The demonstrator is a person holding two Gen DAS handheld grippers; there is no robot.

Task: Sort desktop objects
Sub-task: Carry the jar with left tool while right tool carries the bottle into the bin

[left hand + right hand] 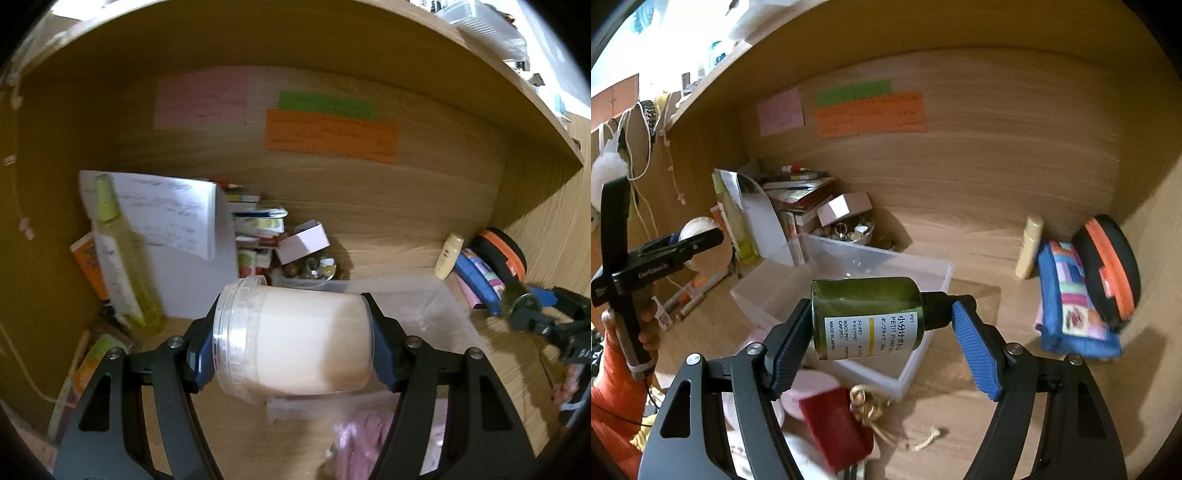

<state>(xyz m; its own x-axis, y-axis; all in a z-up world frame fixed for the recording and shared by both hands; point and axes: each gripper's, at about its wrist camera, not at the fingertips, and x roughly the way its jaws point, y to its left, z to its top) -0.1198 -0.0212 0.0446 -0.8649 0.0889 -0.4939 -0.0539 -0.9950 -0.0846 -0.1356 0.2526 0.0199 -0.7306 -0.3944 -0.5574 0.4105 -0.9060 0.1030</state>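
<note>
1. Left gripper [293, 345]: jaws roughly half open, clamped end to end on a clear plastic jar [295, 339] of cream-coloured contents. The jar lies sideways, lid against the left pad, base against the right. It is held clear above the counter [406, 240].
2. Right gripper [877, 338]: jaws about half open, holding a green pump bottle [866, 317] sideways. The base sits on the left pad; the black cap end meets the right pad near its tip. It is also off the counter, above the clear plastic tray [886, 258].
3. Risk A: the right grip is marginal. The narrow cap bears on the pad tip only, so any jolt or tilt could pivot the bottle out and drop it into the tray or onto the red pouch [834, 424] below.
4. Risk B: the jar is smooth and looks heavy. With axial clamping on lid and base, pad slip would rotate it and it could fall.
5. Risk C: the two grippers are close. The left unit shows at the edge of the right wrist view, so a crossing path could knock the loads together.
6. Risk D: clutter at the back. The tall yellow spray bottle [122, 254] stands leaning near the jar's side, and the stacked boxes [258, 229] are easy to tip on a low pass.
7. The drop-off spot is not evident from either view.
</note>
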